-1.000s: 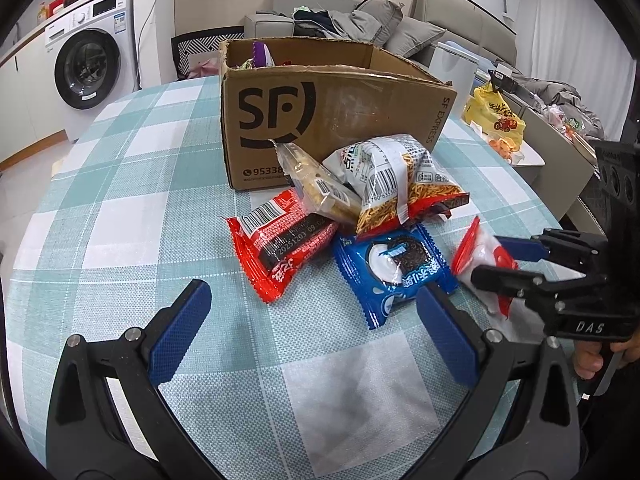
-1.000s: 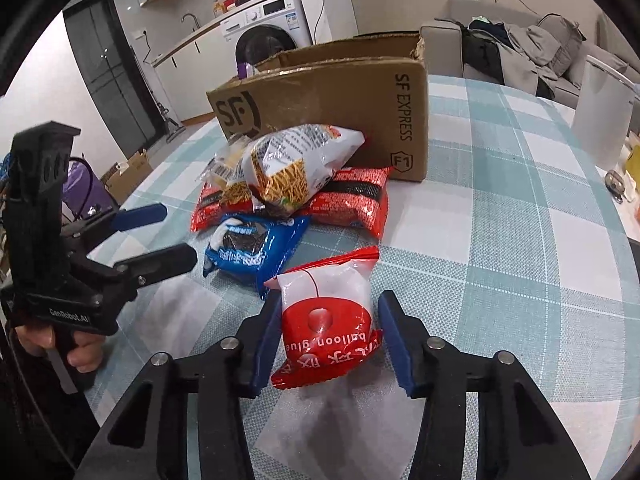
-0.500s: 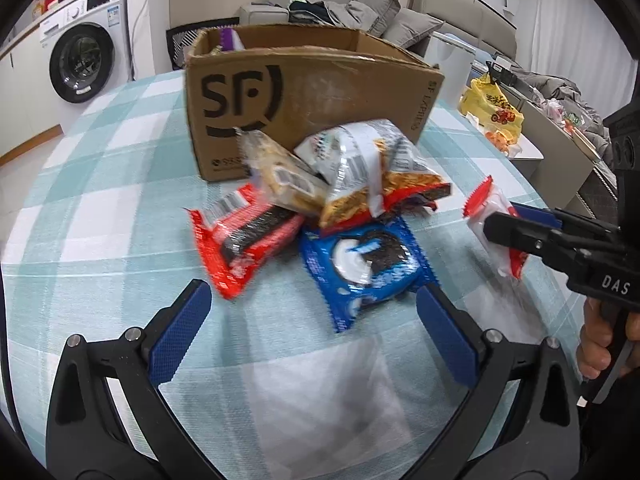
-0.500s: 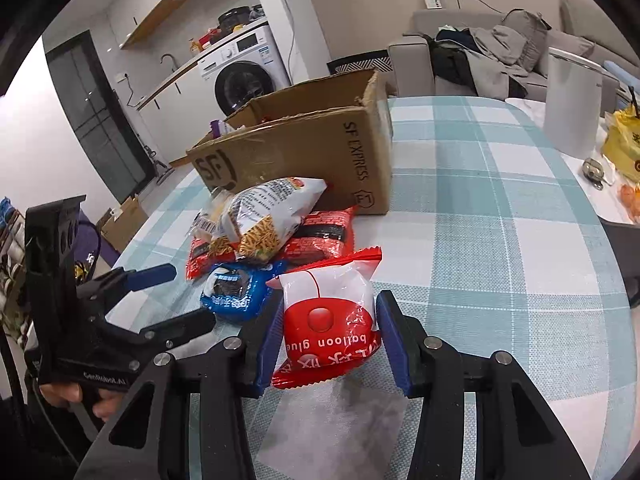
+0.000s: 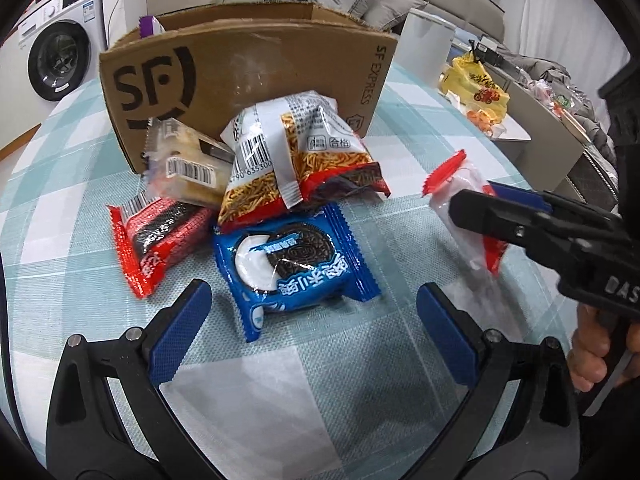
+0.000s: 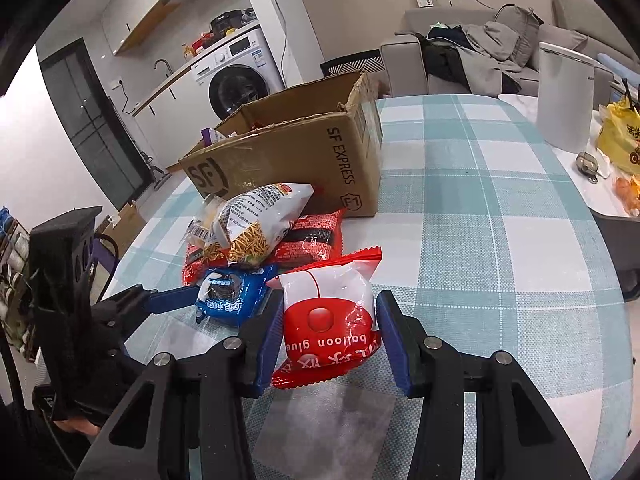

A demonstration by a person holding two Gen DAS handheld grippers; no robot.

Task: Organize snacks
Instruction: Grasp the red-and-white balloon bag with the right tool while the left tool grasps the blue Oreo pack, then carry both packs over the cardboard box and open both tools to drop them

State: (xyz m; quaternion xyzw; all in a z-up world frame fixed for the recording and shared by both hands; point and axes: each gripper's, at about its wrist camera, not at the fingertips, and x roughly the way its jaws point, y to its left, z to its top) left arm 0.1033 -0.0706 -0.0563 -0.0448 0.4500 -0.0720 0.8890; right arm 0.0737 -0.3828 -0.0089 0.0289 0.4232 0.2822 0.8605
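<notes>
My right gripper (image 6: pixel 329 334) is shut on a red and white balloon glue packet (image 6: pixel 328 316) and holds it above the table; the packet also shows in the left wrist view (image 5: pixel 460 204). My left gripper (image 5: pixel 316 328) is open, its fingers either side of a blue cookie packet (image 5: pixel 292 264) lying on the checked tablecloth. Behind that lie a red snack packet (image 5: pixel 160 236), a clear cracker pack (image 5: pixel 188 164) and a bag of fried sticks (image 5: pixel 292 160). An open SF cardboard box (image 5: pixel 248 64) stands behind the pile.
A white appliance (image 6: pixel 568 96) and a yellow bag (image 6: pixel 624 136) stand on a side table to the right. A sofa with clothes (image 6: pixel 472 56) and a washing machine (image 6: pixel 236 84) are in the background. The table edge (image 6: pixel 612 280) curves on the right.
My left gripper has moved forward towards the blue cookie packet, still open. My right gripper has lifted the balloon glue packet and carried it towards the box.
</notes>
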